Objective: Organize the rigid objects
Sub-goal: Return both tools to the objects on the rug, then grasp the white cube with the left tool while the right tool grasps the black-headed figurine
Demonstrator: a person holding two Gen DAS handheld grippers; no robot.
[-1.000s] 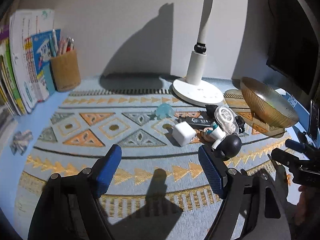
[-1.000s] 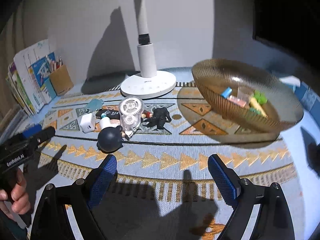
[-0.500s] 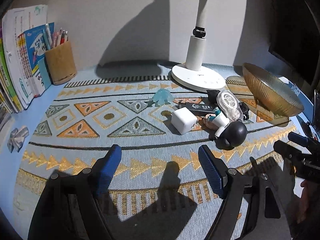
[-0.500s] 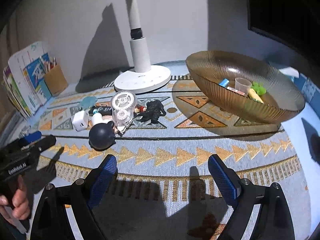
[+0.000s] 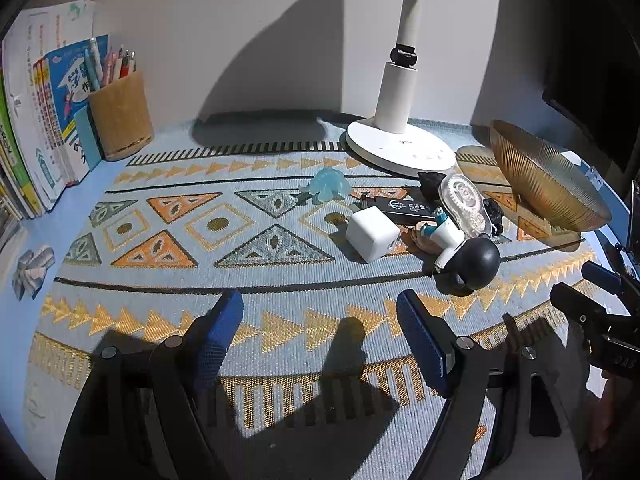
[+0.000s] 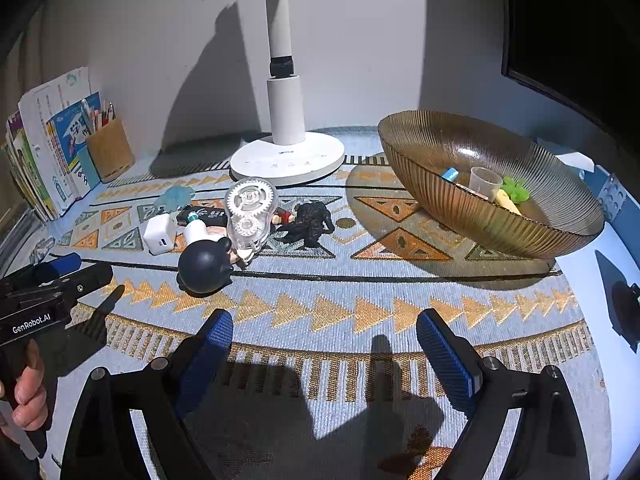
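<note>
A pile of small items lies on the patterned mat: a white cube charger [image 5: 373, 233] [image 6: 160, 234], a black round-headed figure [image 5: 474, 258] [image 6: 205, 265], a clear correction-tape dispenser [image 5: 464, 204] [image 6: 250, 212], a black USB stick [image 5: 400, 206], a pale blue toy [image 5: 330, 189] and a black figurine [image 6: 312, 220]. An amber ribbed bowl [image 6: 424, 178] [image 5: 536, 184] at the right holds several small pieces. My left gripper [image 5: 320, 320] hangs open in front of the pile, empty. My right gripper [image 6: 325, 338] is open and empty, nearer the bowl.
A white desk lamp base [image 5: 400, 148] [image 6: 288, 158] stands behind the pile. A cork pencil cup [image 5: 120, 116] and upright books [image 5: 40, 120] line the back left. A dark monitor [image 6: 568, 20] is at the right. A person's hand [image 6: 28, 388] grips the left tool.
Both views show slightly more of the mat in front than a second ago; the pile sits a bit farther up. Nothing was taken or let go.
</note>
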